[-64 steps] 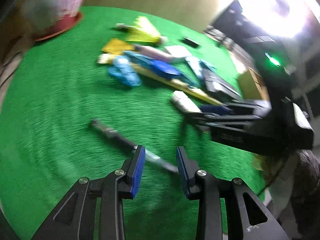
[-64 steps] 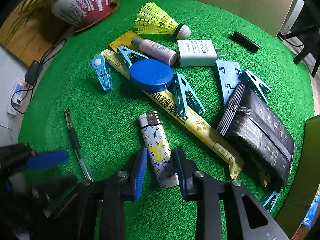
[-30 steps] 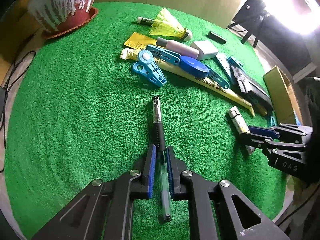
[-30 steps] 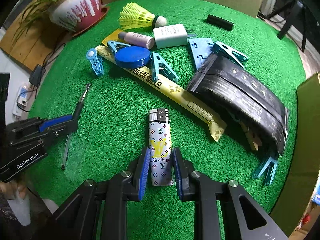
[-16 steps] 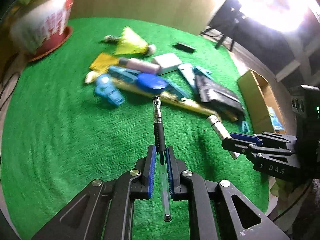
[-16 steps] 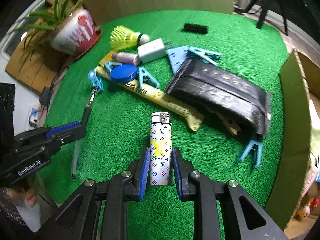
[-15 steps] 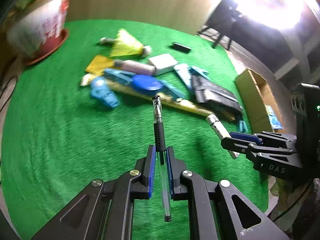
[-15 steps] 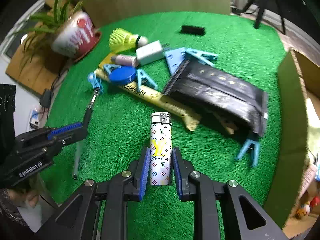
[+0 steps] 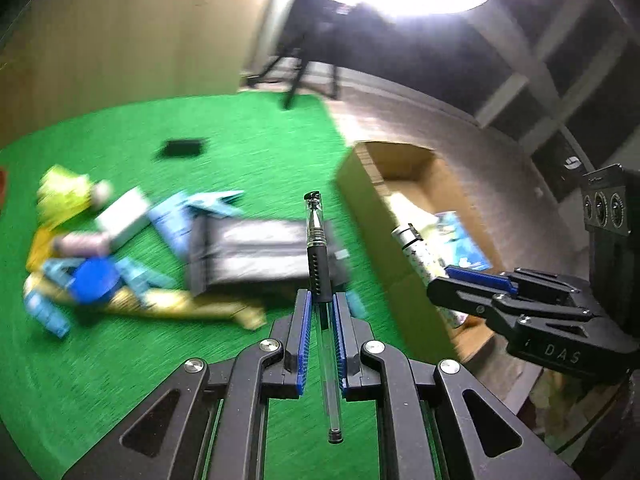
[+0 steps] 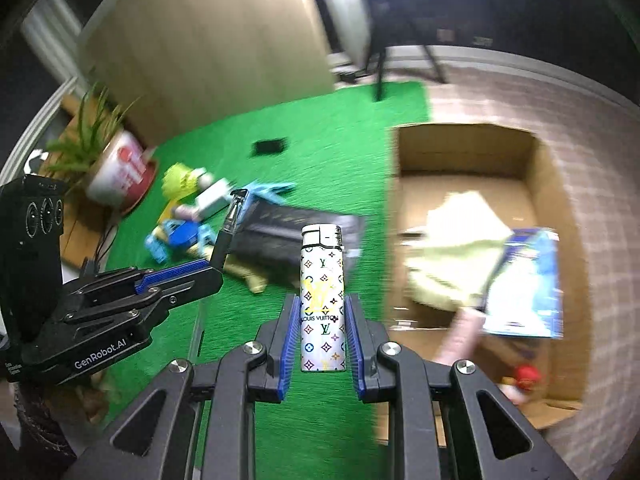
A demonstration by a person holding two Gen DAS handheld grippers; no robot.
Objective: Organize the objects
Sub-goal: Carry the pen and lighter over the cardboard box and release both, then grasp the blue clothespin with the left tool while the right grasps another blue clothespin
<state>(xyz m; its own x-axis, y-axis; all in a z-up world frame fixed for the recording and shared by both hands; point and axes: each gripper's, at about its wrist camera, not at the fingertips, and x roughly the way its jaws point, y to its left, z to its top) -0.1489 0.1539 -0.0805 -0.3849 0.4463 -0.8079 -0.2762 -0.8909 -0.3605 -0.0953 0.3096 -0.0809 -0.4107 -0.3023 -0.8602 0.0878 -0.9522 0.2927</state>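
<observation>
Green artificial turf (image 9: 100, 360) covers the floor beneath me, with an open brown cardboard box (image 10: 464, 148) at its edge. My left hand-held gripper (image 9: 320, 312) is clamped on a clear-barrelled black-grip pen (image 9: 318, 256), held above the turf. My right hand-held gripper (image 10: 323, 312) grips a white monogram-patterned lighter (image 10: 322, 300) upright, just beside the box. Blurred blue clips, a black packet (image 9: 256, 252) and a yellow shuttlecock (image 9: 60, 196) lie on the turf.

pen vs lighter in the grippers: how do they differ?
The pen is long, thin and mostly clear with a black grip; the lighter is short, broad and white with a coloured print. The pen sticks out past both ends of the pads; the lighter only forward. Both are clamped and off the turf.
</observation>
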